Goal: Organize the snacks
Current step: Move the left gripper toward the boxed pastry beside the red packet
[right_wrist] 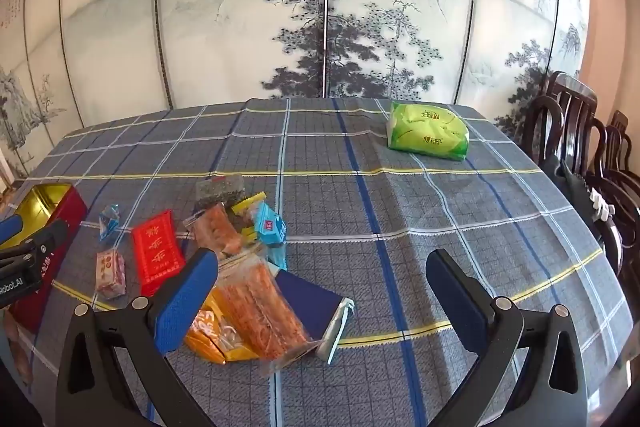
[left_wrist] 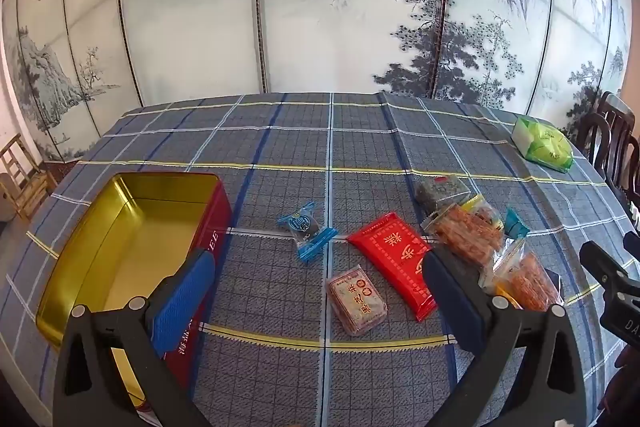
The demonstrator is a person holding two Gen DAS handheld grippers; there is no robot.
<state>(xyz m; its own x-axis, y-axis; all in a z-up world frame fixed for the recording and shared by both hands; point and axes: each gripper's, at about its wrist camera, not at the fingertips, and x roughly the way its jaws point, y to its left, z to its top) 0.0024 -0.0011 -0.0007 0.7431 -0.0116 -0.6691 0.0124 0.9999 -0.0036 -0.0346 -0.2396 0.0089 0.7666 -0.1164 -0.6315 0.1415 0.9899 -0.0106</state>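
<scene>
Nothing is packed yet: left gripper (left_wrist: pixel 320 275) and right gripper (right_wrist: pixel 322 275) hover released, so next comes grasping the near pink wrapped cake (left_wrist: pixel 356 301) for the empty gold-lined red tin (left_wrist: pixel 132 239) at left

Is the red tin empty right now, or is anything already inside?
Empty as far as visible: the red tin has no lid, and its gold interior shows bare. Its near corner is hidden behind the left gripper.
</scene>
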